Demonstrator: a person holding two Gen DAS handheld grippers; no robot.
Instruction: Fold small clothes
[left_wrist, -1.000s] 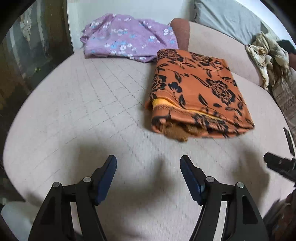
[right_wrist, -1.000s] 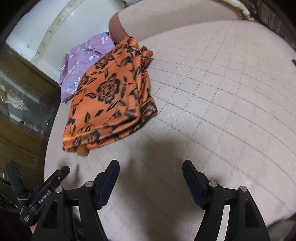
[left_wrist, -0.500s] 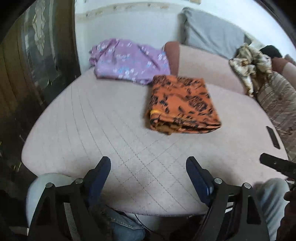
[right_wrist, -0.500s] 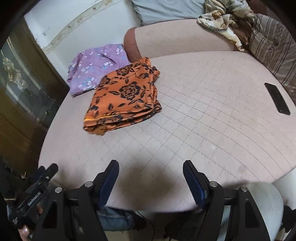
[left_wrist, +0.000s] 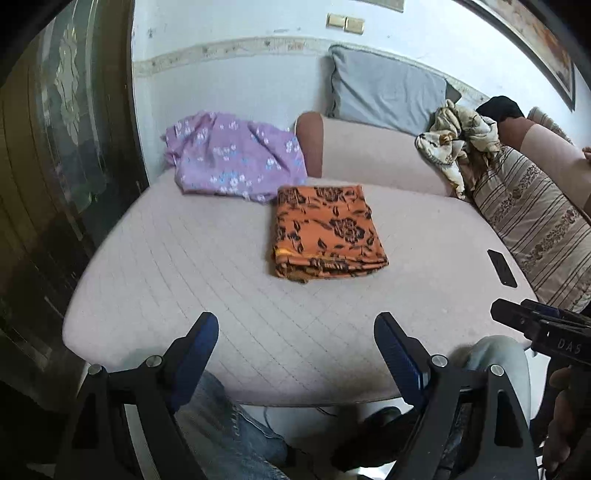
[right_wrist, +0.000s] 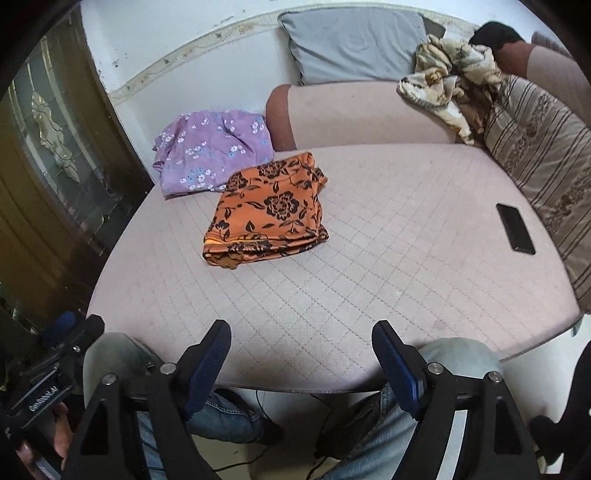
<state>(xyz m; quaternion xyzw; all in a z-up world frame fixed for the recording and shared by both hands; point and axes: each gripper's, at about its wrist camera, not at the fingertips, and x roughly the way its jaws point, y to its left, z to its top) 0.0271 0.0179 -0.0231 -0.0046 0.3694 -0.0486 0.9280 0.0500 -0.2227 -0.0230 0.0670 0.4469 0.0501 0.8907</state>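
A folded orange cloth with black flowers (left_wrist: 325, 232) (right_wrist: 269, 210) lies flat on the pink quilted seat (left_wrist: 184, 258) (right_wrist: 388, 240), toward its back left. Behind it, against the wall, a purple flowered cloth (left_wrist: 232, 162) (right_wrist: 210, 151) lies loosely bunched. My left gripper (left_wrist: 295, 325) hangs high above the seat's front edge, far back from the orange cloth, its jaws opening with nothing between them. My right gripper (right_wrist: 301, 328) hovers likewise over the front edge, jaws opening and empty. Each gripper shows at the edge of the other's view.
A black phone (right_wrist: 515, 227) lies on the seat near a striped cushion (right_wrist: 543, 155). A crumpled beige patterned cloth (right_wrist: 450, 85) and a grey pillow (right_wrist: 354, 40) rest on the backrest. A person's knees in jeans (right_wrist: 454, 358) sit below the front edge. A dark cabinet (left_wrist: 55, 184) stands left.
Both grippers have pulled back and risen away from the orange cloth, which now looks small and distant. Their jaws have widened. The knees and the seat's front edge have come into view.
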